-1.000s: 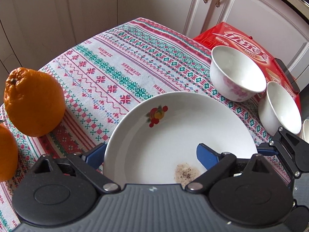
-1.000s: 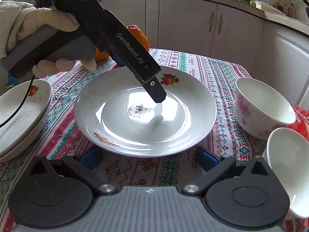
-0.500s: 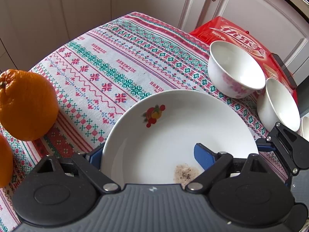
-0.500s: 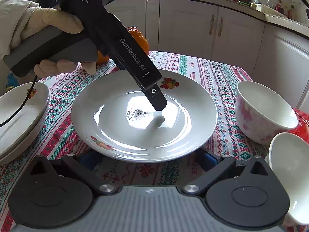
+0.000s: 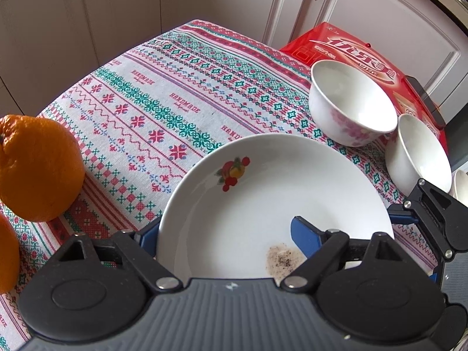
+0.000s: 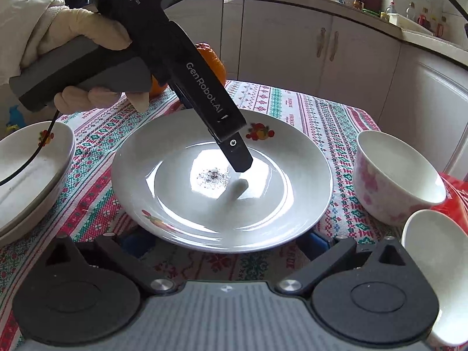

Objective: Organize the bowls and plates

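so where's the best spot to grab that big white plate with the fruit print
Take the plate by its thin raised rim, one pad above and one below, coming in low from the side. It lies flat on the tablecloth, so only the sloped rim gives purchase. The left gripper already straddles the rim this way, jaws closing. Avoid the speckled patch in the well.
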The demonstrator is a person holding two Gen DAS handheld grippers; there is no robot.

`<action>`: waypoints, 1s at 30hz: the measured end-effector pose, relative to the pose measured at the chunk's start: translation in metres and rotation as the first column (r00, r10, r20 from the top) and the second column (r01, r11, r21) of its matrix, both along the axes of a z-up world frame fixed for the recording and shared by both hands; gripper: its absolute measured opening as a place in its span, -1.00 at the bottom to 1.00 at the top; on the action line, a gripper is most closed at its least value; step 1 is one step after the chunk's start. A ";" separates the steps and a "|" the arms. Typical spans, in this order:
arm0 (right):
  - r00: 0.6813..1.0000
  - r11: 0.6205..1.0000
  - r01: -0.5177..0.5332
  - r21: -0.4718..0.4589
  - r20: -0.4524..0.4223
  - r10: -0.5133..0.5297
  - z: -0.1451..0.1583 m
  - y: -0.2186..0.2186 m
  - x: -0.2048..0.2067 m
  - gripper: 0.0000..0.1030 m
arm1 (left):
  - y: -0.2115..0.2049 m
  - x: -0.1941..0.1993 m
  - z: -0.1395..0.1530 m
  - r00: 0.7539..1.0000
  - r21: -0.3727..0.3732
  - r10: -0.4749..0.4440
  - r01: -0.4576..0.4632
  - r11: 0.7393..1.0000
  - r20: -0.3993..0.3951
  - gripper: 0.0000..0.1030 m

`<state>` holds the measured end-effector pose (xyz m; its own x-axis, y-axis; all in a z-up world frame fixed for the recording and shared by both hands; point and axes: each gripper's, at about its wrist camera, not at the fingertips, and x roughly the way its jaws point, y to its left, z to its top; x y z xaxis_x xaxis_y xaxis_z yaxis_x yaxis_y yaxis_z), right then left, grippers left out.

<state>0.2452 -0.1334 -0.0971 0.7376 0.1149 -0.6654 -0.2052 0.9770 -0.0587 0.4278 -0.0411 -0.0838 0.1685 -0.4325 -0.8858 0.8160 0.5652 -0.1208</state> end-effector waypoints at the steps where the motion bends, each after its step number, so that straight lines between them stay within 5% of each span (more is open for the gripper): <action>1: 1.000 1.000 0.001 0.000 -0.001 -0.001 0.000 0.000 0.000 0.99 | 0.000 0.000 0.000 1.000 -0.002 0.000 0.000 1.000 0.001 0.68; 30: 0.996 0.996 -0.086 -0.026 0.002 0.086 0.033 0.007 -0.035 0.99 | 0.027 -0.054 0.037 0.996 -0.048 0.076 -0.074 0.996 0.041 0.67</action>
